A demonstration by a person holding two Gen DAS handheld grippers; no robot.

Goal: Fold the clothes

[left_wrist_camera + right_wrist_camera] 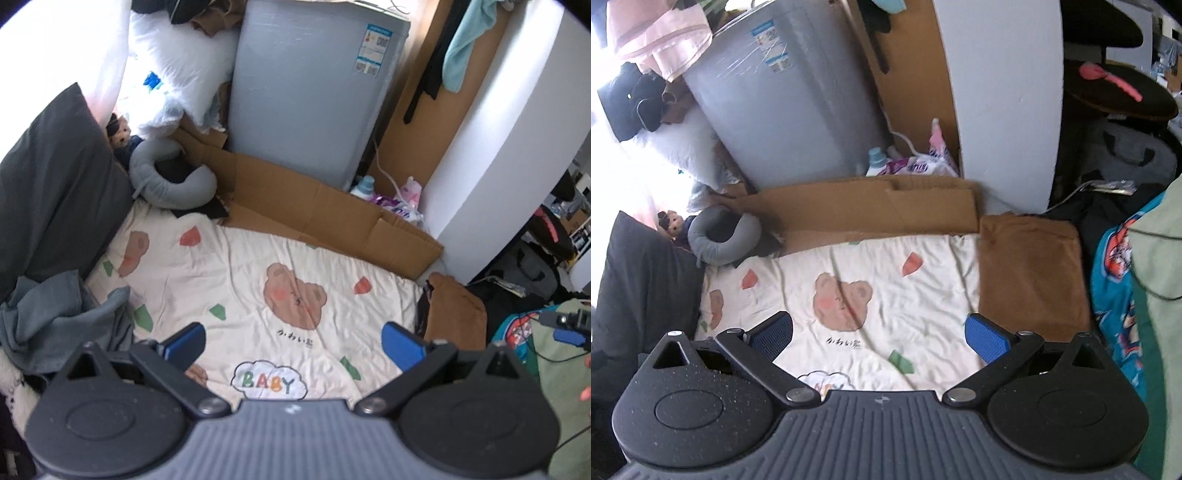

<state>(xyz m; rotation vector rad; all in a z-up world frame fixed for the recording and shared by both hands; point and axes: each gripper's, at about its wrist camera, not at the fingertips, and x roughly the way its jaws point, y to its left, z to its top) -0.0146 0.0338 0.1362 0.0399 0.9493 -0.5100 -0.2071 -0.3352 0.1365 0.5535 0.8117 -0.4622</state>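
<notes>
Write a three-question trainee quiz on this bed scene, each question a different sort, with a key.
1. True or false: the left claw is shut on cloth.
2. Multiple choice: the folded brown garment lies at which edge of the bear-print sheet, seen from the right wrist? A left; B right; C middle.
3. Fill in: the grey neck pillow sits beside a small ____.

Key: 1 false, both it and the right claw are open and empty; 2 B; 3 doll.

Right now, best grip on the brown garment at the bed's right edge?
Likely the near-left corner of the brown garment, approached from the cream sheet side by the open right gripper. It lies flat and squared, so only edges offer a pinch; its right side abuts clutter.
</notes>
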